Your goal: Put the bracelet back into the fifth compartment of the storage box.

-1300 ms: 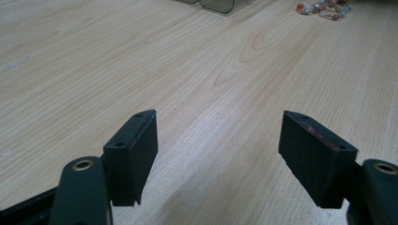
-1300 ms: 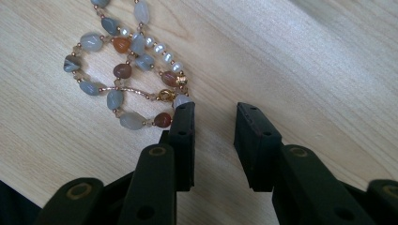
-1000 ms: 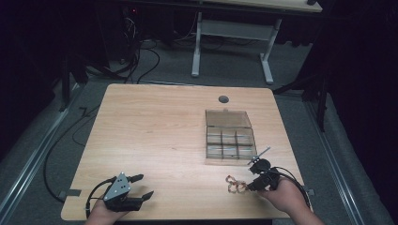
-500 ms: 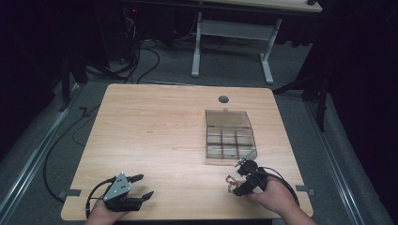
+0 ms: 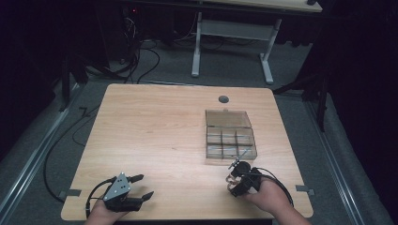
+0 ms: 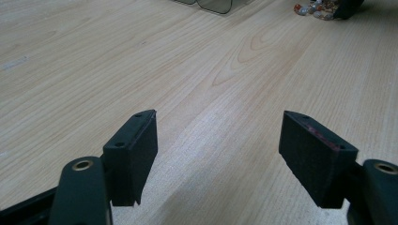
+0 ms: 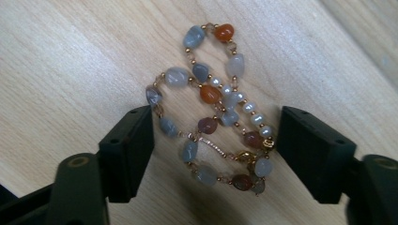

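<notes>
Two claws: both spread.
Right claw: straddles grey-and-orange beaded bracelet (coiled), near clear plastic compartment box.
Left claw: well apart from box.

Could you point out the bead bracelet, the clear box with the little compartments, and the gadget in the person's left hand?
bead bracelet [image 7: 210,94]: right gripper view, on an orange bead mid-strand.
clear compartment box [image 5: 231,138]: high view, on a divider between cells.
left gripper [image 5: 139,187]: high view, midway between its two open black jaws.

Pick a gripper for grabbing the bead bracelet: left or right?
Right. The right gripper is open with its jaws straddling the bracelet; the left gripper sits open across the table.
</notes>
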A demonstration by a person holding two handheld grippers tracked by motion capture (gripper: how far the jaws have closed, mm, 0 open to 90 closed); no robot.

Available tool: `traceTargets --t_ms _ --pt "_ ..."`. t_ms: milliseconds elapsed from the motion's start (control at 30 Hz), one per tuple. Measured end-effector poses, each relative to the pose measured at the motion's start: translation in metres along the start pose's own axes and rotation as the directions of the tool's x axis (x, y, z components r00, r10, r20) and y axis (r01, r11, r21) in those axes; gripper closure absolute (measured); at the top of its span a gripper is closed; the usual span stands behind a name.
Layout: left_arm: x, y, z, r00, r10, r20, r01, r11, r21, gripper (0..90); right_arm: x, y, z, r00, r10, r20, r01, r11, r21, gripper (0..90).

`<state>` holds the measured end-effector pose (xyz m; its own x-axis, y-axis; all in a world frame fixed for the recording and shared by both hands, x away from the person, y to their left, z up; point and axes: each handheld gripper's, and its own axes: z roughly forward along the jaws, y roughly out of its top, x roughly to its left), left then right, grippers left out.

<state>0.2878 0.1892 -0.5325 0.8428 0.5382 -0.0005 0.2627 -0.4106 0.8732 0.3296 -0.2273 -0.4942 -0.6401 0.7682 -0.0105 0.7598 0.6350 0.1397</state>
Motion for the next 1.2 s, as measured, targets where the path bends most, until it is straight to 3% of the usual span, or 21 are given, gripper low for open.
traceTargets --t_ms 33,67,100,167,500,767,833,1200 --pt "0.0000 0.0000 0.0000 1.0000 0.000 0.000 0.000 1.0000 0.001 28.9 0.0000 0.0000 0.0000 1.0000 0.000 0.000 0.000 1.000 0.000 32.8" --pt "0.0000 0.0000 0.0001 1.0000 0.000 0.001 0.000 1.0000 0.001 28.9 -0.0002 0.0000 -0.0016 1.0000 -0.001 0.000 0.001 1.000 -0.008 41.6" --pt "0.0001 0.0000 0.0001 1.0000 0.000 0.000 0.000 1.0000 0.001 28.9 -0.0009 0.0001 -0.0023 1.0000 -0.008 0.001 0.008 1.000 -0.012 44.6" --pt "0.0000 0.0000 0.0001 1.0000 0.000 0.000 0.000 1.0000 0.001 28.9 -0.0011 0.0003 -0.0026 1.0000 -0.007 0.001 0.007 1.000 -0.014 46.3" --pt "0.0000 0.0001 0.0003 1.0000 0.001 -0.001 -0.001 1.0000 0.003 28.9 -0.0009 0.0044 -0.0045 0.9989 -0.047 -0.001 0.047 0.999 -0.016 72.5" --pt "-0.0004 0.0000 0.0002 1.0000 0.003 -0.002 -0.003 1.0000 0.000 28.9 -0.0004 0.0065 -0.0046 0.9983 -0.058 -0.004 0.058 0.998 -0.011 76.4" --pt "-0.0003 0.0000 0.0001 1.0000 0.003 -0.001 -0.003 1.0000 0.000 28.9 -0.0003 0.0073 -0.0049 0.9984 -0.056 -0.003 0.056 0.998 -0.001 80.8" --pt "-0.0001 0.0000 0.0001 1.0000 0.000 -0.001 0.000 1.0000 0.001 28.9 -0.0029 0.0095 -0.0058 0.9979 -0.059 -0.025 0.059 0.998 0.006 82.0"
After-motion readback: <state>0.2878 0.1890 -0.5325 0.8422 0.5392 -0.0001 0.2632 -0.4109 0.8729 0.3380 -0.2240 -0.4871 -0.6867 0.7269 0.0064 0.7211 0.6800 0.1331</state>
